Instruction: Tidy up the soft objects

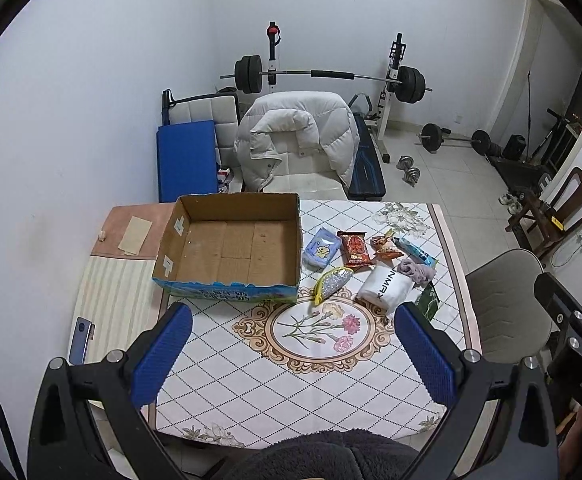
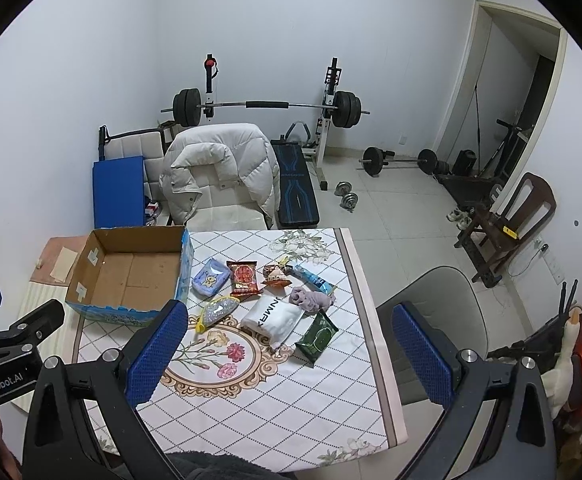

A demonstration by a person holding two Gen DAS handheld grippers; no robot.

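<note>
At the far left, a phone is seen lying on a striped cloth beside the tabletop, which is covered by a diamond-patterned cloth with a floral medallion. The left gripper is held above the near part of the tabletop, its jaws spread wide with nothing between them. An open cardboard box is set on the left far part of the tabletop; its inside is bare.

Just right of the box, the soft objects are gathered in a loose cluster: a blue tissue pack, a glittery silver pouch with yellow trim, a red snack packet, a brown snack packet, a white rolled bundle with lettering, a blue tube-shaped packet, a mauve cloth touching the white bundle, and a dark green wipes pack nearest the right edge.

The right gripper is held over the near right part of the tabletop, its jaws likewise spread and empty. A grey chair is seen beside the tabletop at the right.
</note>
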